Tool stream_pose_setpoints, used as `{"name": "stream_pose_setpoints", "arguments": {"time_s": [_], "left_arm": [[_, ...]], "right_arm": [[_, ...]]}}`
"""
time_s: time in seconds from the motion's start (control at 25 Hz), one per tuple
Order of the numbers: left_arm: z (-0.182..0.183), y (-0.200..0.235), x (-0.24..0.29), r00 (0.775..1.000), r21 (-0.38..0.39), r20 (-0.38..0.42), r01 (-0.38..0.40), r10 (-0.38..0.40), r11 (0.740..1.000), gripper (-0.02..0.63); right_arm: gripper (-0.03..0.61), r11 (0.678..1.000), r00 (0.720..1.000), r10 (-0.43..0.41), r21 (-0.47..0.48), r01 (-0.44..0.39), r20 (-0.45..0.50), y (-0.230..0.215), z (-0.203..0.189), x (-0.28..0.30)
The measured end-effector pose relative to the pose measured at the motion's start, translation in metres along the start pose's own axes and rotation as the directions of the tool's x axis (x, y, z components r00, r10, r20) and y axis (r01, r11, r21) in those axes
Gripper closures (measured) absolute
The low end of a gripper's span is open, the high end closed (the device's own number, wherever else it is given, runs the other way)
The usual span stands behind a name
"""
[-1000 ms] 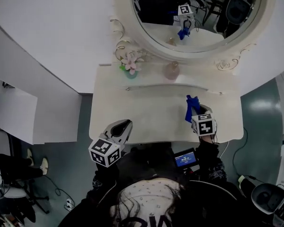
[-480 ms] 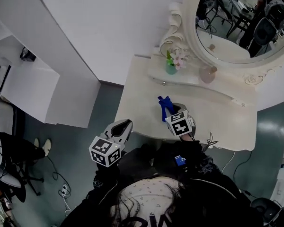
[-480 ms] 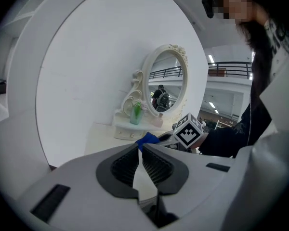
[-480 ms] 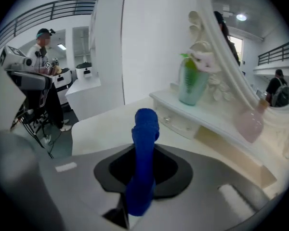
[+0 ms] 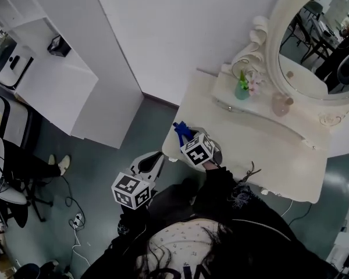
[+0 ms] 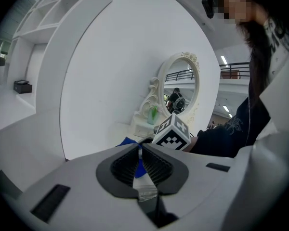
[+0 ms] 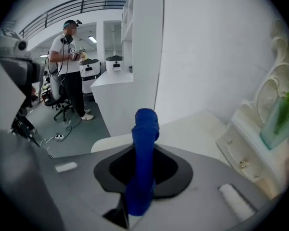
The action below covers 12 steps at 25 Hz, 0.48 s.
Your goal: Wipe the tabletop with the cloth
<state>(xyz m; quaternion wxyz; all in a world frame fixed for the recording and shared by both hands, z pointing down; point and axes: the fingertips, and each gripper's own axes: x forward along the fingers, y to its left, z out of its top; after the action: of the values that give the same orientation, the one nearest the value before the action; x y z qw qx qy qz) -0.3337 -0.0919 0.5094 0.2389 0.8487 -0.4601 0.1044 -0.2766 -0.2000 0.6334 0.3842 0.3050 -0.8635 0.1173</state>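
A blue cloth point(image 5: 182, 131) sticks out of my right gripper point(image 5: 187, 138), which is shut on it over the front left corner of the cream tabletop point(image 5: 262, 150). In the right gripper view the cloth point(image 7: 145, 143) stands up between the jaws of the right gripper point(image 7: 143, 160), with the table corner point(image 7: 183, 129) just beyond. My left gripper point(image 5: 149, 161) hangs off the table's left side over the floor, shut with nothing in it. From the left gripper view, the left gripper point(image 6: 139, 159) points toward the right gripper's marker cube point(image 6: 172, 133) and a bit of blue cloth point(image 6: 127, 142).
On the raised back shelf stand a green vase with flowers point(image 5: 242, 89) and a pink bottle point(image 5: 279, 104), under an oval mirror point(image 5: 320, 39). A white shelf unit point(image 5: 46, 80) stands to the left. A chair point(image 5: 11, 173) and cables lie on the floor. A person point(image 7: 70, 57) stands far off.
The head view has swung, so the table now sits to the right. My right gripper has carried the cloth leftward along the tabletop to its front left corner. The left gripper has stayed put.
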Motion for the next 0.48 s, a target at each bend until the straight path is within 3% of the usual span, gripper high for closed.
{"name": "stream_pose_setpoints", "arguments": {"time_s": [0.2,0.32,0.48], "left_arm": [[-0.006,0.019,-0.015,1.000,-0.029,0.002,-0.031,0.031,0.999,0.611],[-0.012,0.023,-0.015,0.999,-0.047,-0.005,-0.032,0.032,0.998,0.611],[-0.013,0.013,-0.006,1.000,-0.051,-0.009,0.002,-0.003,0.999,0.611]], "right_arm": [[0.502,0.991,0.991,-0.050,-0.133,0.034,-0.124,0.006,-0.031,0.028],[0.503,0.984,0.991,-0.073,-0.173,0.053,-0.114,0.002,-0.034,0.030],[0.503,0.985,0.991,-0.090,-0.158,0.074,-0.100,-0.004,-0.038,0.024]]}}
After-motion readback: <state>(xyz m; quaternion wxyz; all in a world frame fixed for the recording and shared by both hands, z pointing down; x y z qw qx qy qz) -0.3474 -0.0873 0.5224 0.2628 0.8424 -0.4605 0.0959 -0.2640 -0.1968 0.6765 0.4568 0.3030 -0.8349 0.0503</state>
